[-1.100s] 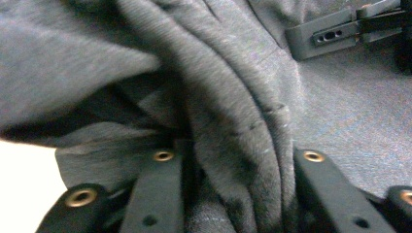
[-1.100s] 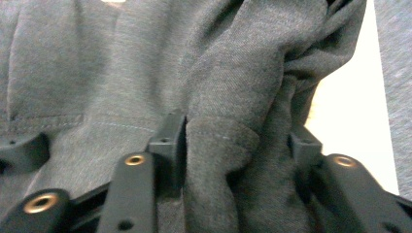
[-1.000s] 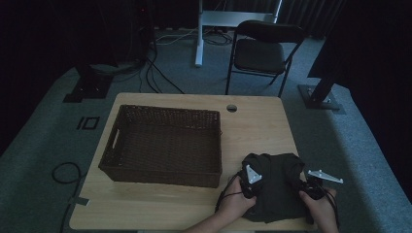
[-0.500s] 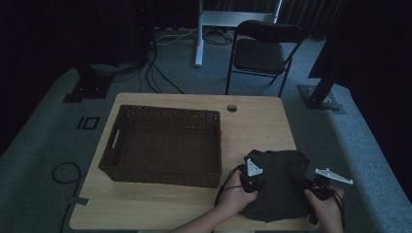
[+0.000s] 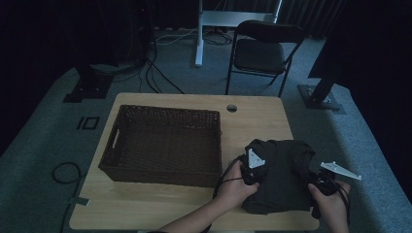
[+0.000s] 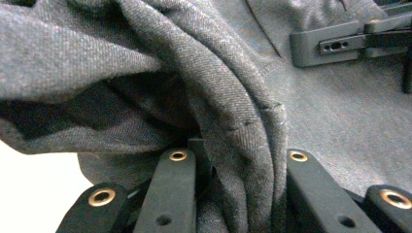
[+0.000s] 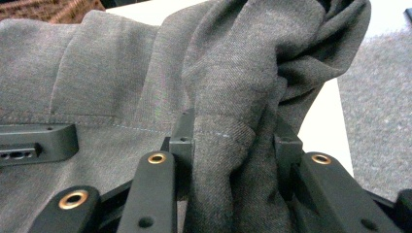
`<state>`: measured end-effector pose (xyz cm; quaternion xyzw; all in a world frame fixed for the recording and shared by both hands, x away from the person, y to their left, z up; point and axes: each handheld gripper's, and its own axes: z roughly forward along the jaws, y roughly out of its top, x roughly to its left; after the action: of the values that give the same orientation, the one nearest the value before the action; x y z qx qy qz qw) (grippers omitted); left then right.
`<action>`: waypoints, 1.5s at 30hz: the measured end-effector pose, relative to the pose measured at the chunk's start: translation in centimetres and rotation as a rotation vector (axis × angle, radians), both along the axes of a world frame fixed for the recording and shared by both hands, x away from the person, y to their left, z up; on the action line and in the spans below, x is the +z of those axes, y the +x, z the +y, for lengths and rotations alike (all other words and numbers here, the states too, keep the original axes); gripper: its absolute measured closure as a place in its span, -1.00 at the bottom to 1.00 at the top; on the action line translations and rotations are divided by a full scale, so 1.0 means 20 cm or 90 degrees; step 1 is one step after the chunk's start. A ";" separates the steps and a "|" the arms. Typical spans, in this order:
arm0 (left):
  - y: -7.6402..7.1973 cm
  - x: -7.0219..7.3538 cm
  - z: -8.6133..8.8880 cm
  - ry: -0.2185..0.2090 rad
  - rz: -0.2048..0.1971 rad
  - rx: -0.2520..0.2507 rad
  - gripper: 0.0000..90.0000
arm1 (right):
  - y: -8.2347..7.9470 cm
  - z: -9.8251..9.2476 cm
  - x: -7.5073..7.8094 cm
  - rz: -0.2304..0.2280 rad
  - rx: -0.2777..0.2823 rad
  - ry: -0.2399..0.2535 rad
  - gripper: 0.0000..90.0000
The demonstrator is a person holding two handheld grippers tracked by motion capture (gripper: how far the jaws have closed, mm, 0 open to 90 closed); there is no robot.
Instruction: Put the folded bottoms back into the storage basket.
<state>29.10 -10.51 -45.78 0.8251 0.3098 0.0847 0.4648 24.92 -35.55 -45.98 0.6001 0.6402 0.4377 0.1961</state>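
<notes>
- Two tongs grip one dark grey garment (image 5: 282,174) at the near right corner of the wooden surface (image 5: 252,121)
- Left tongs (image 5: 252,167) are clenched on a thick fold at the garment's left side; in the left gripper view the cloth (image 6: 233,111) bunches up between the black jaws
- Right tongs (image 5: 323,187) are clenched on a fold at its right edge, and their jaws have just been closing further on the cloth (image 7: 233,97) between them
- Garment sits bunched between both hands, just right of the brown wicker basket (image 5: 165,145)
- Folding chair (image 5: 260,48) stands on the floor beyond the surface
</notes>
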 end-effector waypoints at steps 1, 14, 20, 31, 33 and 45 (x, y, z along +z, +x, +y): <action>0.00 0.00 0.00 0.000 0.000 0.000 0.71 | 0.00 0.00 0.00 0.000 0.000 0.000 0.41; 0.05 0.20 0.07 -0.019 -0.014 -0.001 0.71 | 0.04 0.04 0.19 -0.039 0.012 0.010 0.41; 0.08 0.30 0.12 -0.028 -0.026 0.001 0.71 | 0.06 0.08 0.28 -0.061 0.017 0.011 0.41; 0.11 0.43 0.24 -0.047 -0.056 0.001 0.71 | 0.12 0.18 0.43 -0.093 0.037 0.009 0.41; 0.12 0.45 0.27 -0.055 -0.058 0.005 0.71 | 0.12 0.19 0.44 -0.097 0.039 0.014 0.41; 0.16 0.63 0.48 -0.067 -0.087 0.025 0.71 | 0.22 0.38 0.60 -0.138 0.073 0.026 0.41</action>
<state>32.37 -0.91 -33.22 0.7857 0.2975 0.1340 0.5256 29.25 -27.86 -33.92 0.5156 0.6395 0.5233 0.2268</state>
